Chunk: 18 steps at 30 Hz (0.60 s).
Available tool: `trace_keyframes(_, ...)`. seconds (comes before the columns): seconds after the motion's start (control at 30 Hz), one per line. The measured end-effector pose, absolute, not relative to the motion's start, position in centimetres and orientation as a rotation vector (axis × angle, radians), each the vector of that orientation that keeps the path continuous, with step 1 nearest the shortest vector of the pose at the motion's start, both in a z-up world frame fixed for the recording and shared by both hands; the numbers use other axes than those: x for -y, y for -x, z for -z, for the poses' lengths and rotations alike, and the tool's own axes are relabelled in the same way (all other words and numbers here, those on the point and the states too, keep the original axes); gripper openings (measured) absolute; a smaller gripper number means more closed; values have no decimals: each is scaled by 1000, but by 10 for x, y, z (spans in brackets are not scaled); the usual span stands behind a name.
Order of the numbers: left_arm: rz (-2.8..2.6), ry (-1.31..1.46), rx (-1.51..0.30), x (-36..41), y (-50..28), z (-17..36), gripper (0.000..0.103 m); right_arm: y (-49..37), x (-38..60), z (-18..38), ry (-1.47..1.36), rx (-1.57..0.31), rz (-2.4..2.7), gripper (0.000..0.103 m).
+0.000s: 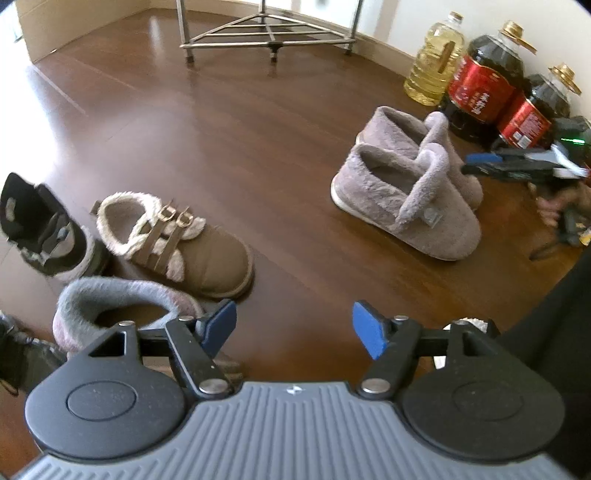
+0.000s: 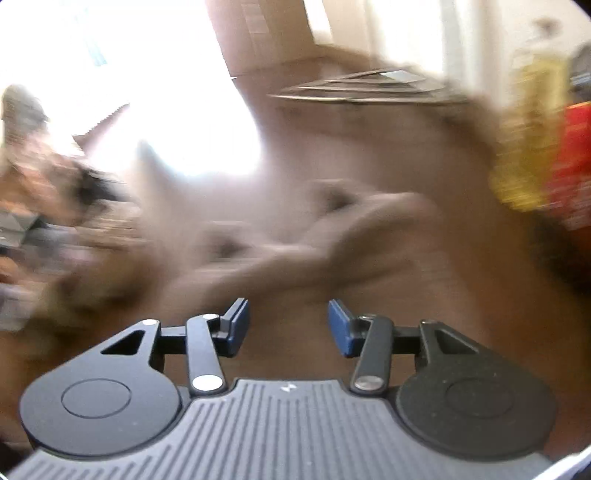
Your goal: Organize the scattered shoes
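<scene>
Two fluffy mauve slippers [image 1: 406, 184] lie side by side on the wooden floor at the right of the left wrist view. To the left lie a brown fleece-lined shoe with buckles [image 1: 184, 240], a black and grey boot [image 1: 44, 236] and a grey-cuffed slipper [image 1: 122, 314] just under my left finger. My left gripper [image 1: 295, 328] hovers open above bare floor, holding nothing. My right gripper [image 1: 491, 164] shows at the far right, beside the mauve slippers. In the blurred right wrist view, my right gripper [image 2: 288, 325] is open and empty, with the mauve slippers [image 2: 295, 236] smeared ahead.
Three oil bottles [image 1: 480, 81] stand against the wall behind the mauve slippers. A metal rack base [image 1: 269, 33] stands at the back. A person's hand [image 1: 554, 210] and dark sleeve fill the right edge. Bare wooden floor [image 1: 240, 129] spreads across the middle.
</scene>
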<state>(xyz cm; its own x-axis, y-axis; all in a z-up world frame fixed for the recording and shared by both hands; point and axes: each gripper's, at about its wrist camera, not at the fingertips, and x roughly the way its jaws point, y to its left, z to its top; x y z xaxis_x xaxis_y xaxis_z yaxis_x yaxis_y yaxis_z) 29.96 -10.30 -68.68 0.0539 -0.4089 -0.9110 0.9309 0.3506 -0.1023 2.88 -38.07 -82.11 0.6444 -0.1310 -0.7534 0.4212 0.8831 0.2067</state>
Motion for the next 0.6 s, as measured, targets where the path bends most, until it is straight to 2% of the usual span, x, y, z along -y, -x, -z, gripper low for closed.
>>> trace_keyframes(0.3, 1062, -631, -1083, 66, -303, 685, 71, -113, 295, 873, -451, -920, 76, 41)
trace_keyframes(0.37, 1014, -628, -1091, 46, -304, 683, 71, -123, 301, 883, -446, -921, 143, 30)
trace_keyframes(0.43, 980, -611, -1094, 32, -307, 681, 71, -131, 305, 888, -420, -916, 209, 11)
trace_keyframes(0.5, 955, -588, -1088, 22, -310, 678, 71, -137, 311, 892, -406, -917, 262, 1)
trace_keyframes(0.6, 945, -559, -1076, 11, -312, 674, 72, -145, 322, 894, -471, -896, 352, 0)
